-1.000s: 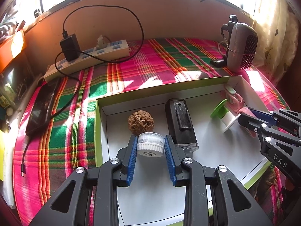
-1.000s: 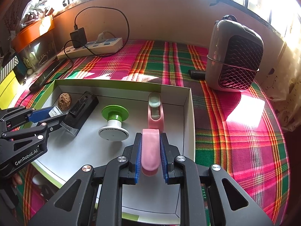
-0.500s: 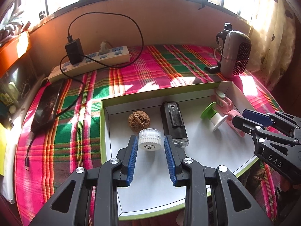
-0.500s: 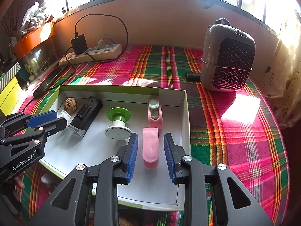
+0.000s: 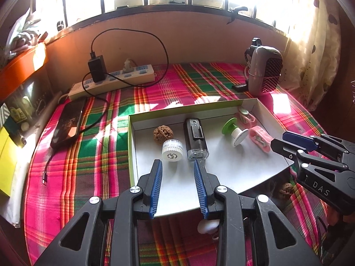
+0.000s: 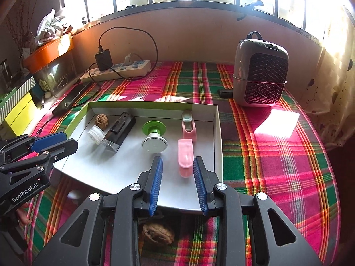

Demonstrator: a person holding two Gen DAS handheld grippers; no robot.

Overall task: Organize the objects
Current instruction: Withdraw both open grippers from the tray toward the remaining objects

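A shallow white box with a green rim point(image 5: 132, 153) point(image 6: 218, 133) lies on the plaid cloth. In it lie a walnut point(image 5: 163, 133) point(image 6: 101, 119), a small white jar point(image 5: 172, 150) point(image 6: 96, 134), a black device point(image 5: 196, 139) point(image 6: 118, 130), a green-and-white spool point(image 5: 236, 132) point(image 6: 154, 136) and two pink pieces point(image 5: 259, 138) point(image 6: 186, 153) point(image 6: 188, 125). My left gripper point(image 5: 177, 166) point(image 6: 64, 140) is open and empty, just short of the jar. My right gripper point(image 6: 177, 163) point(image 5: 280, 141) is open and empty, just short of the near pink piece.
A second walnut point(image 6: 158, 233) point(image 5: 286, 189) and a white object point(image 5: 207, 226) lie on the cloth in front of the box. A power strip with charger point(image 5: 115, 78), a phone point(image 5: 68, 124) and a grey heater point(image 6: 260, 76) stand around the back.
Both grippers opened, releasing the white jar and the pink piece into the box, then pulled back and up away from them.
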